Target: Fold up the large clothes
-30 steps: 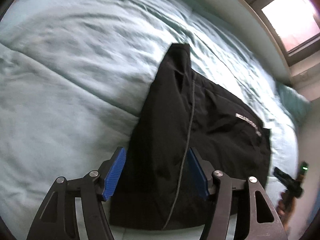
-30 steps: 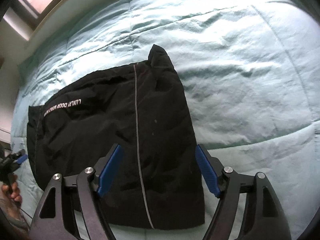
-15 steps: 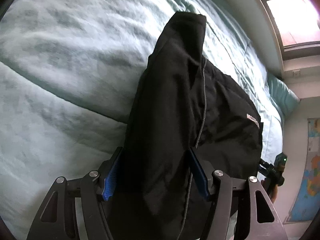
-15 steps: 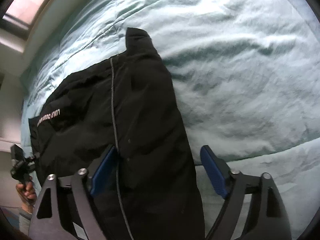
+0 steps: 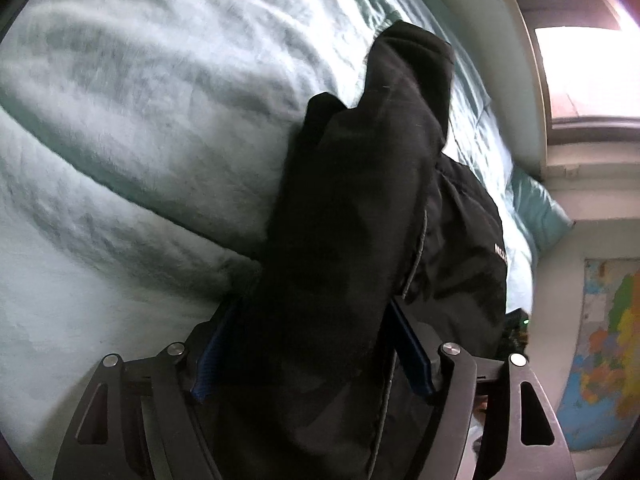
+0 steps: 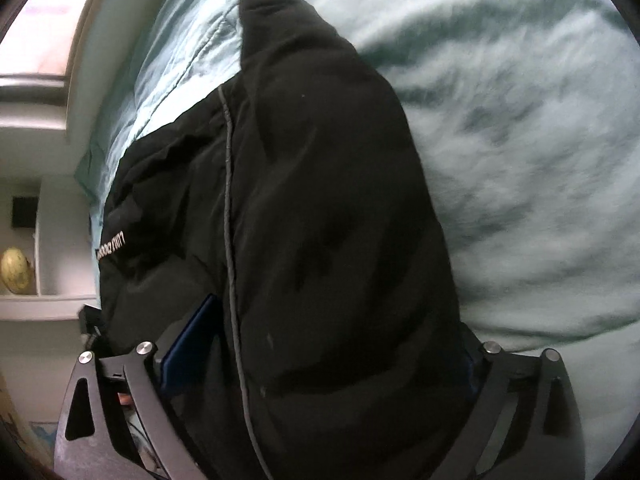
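A black padded garment (image 5: 360, 200), folded, with white lettering and a thin grey cord along a seam, lies on a pale green quilt (image 5: 120, 160). My left gripper (image 5: 312, 308) is low over its near end. Its jaws are opening, and bunched black cloth fills the gap between the blue pads (image 5: 412, 356). In the right wrist view the same garment (image 6: 320, 180) bulges up between the jaws of my right gripper (image 6: 336, 312), which are also opening wide. One blue pad (image 6: 188, 344) shows; cloth hides the other. I see neither pair of pads pinching the cloth.
The quilt (image 6: 520, 160) spreads wide beyond the garment. A bright window (image 5: 580, 72) and a green pillow (image 5: 536, 208) lie past the bed's far edge. A coloured map (image 5: 608, 340) hangs on the wall. A white shelf holds a yellowish round object (image 6: 16, 270).
Both grippers have sunk and tipped down onto the garment's near end, so cloth now fills the space between their jaws. The right jaws stand wider than before.
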